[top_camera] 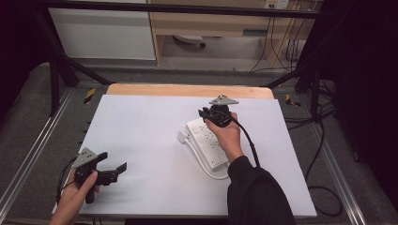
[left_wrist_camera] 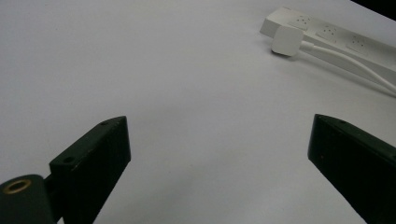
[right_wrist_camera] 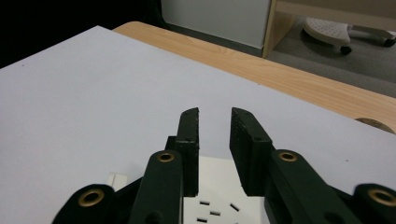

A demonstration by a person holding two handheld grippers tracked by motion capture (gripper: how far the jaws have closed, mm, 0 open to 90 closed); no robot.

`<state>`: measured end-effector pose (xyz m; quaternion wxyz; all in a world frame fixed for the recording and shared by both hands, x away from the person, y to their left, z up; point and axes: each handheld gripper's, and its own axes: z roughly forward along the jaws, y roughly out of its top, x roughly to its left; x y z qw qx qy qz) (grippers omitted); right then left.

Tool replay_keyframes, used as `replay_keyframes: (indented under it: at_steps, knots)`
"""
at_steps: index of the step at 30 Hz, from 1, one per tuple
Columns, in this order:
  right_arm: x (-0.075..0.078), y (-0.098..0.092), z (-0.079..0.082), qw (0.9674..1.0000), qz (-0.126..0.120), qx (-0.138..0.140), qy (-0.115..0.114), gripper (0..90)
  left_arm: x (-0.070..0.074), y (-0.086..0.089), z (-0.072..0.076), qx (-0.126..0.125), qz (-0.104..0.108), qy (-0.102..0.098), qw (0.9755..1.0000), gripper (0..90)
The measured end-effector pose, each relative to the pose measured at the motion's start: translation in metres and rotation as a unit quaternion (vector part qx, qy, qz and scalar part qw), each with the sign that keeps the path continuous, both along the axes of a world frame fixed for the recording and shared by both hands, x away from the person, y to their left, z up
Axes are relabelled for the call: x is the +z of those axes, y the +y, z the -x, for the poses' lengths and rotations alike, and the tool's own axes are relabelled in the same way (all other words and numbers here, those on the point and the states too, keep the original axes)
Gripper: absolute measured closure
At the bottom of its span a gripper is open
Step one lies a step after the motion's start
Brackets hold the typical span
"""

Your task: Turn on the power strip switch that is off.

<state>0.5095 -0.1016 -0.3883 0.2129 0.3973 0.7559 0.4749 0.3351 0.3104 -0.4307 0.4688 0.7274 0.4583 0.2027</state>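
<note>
left claw (top_camera: pixel 114 165) wide | right claw (top_camera: pixel 202 114) narrow (empty) over power strip (top_camera: pixel 205 140)

A white power strip (top_camera: pixel 205 143) lies flat on the white table sheet (top_camera: pixel 141 140), right of centre, its length running diagonally from far left to near right. Socket faces point up. Its white cord (top_camera: pixel 199 161) curves along the strip's left side, ending in a white plug (top_camera: pixel 183 137) resting just beside the strip's far end.

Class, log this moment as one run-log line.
left gripper: open, empty | right gripper: open, over power strip | plug: unplugged, beside strip
</note>
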Motion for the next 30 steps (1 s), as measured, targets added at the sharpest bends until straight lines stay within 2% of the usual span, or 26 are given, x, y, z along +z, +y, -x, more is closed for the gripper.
replay_keyframes:
  at_steps: [10,17,30]
  knots:
    - [-0.008,0.013,0.002,0.9998,0.004,0.018,0.008,85.7,0.0,0.0,0.0,0.0,-0.002,0.0,1.0,6.0]
    - [-0.013,0.017,0.002,0.9995,0.009,0.028,0.013,87.4,-0.001,-0.001,0.0,-0.002,-0.003,0.002,1.0,6.0]
    - [-0.023,0.02,0.003,0.998,0.032,0.034,0.044,90.0,-0.001,-0.001,0.0,-0.002,-0.005,0.003,1.0,6.0]
